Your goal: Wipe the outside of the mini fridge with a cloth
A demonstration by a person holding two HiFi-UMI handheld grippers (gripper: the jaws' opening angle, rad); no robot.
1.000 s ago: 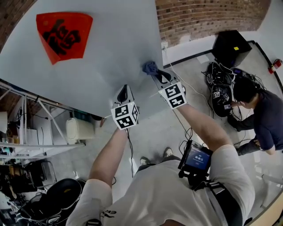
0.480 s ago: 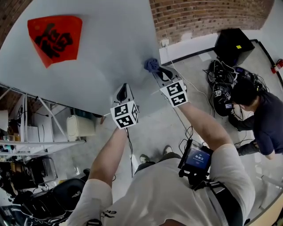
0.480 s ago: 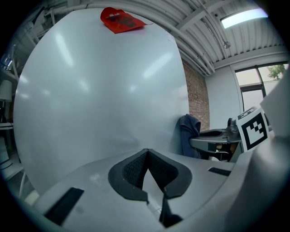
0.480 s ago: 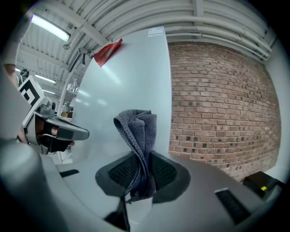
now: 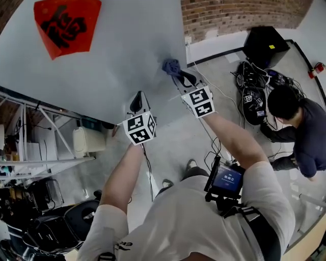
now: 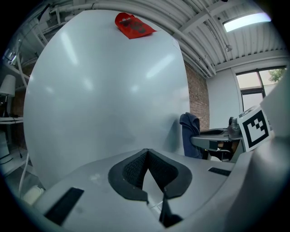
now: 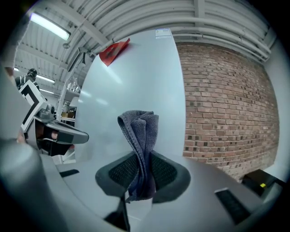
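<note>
- The fridge shows only its pale outer face, which fills the head view from 10 to 12 o'clock. Its inside is not visible.
- A red paper sign is stuck on that face at 11 o'clock.
- The right gripper has its jaws clenched on a blue-grey cloth. In the right gripper view the cloth stands bunched upright out of the pads.
- The cloth is at 12 o'clock in the head view, against the right edge of the fridge face. Actual contact cannot be confirmed.
- The left gripper points at the fridge face at the 8 o'clock side of the cloth. Its jaws are pressed together at the tips with nothing between them, as the left gripper view shows.
- A brick wall stands just beside the fridge at 1 o'clock.
- A black box and a bundle of cables lie on the floor at 2 o'clock.
- A second person crouches at 3 o'clock, well apart from both grippers.
- A metal rack stands at 9 o'clock, with a white tub beside it. The content of the tub is not visible.
</note>
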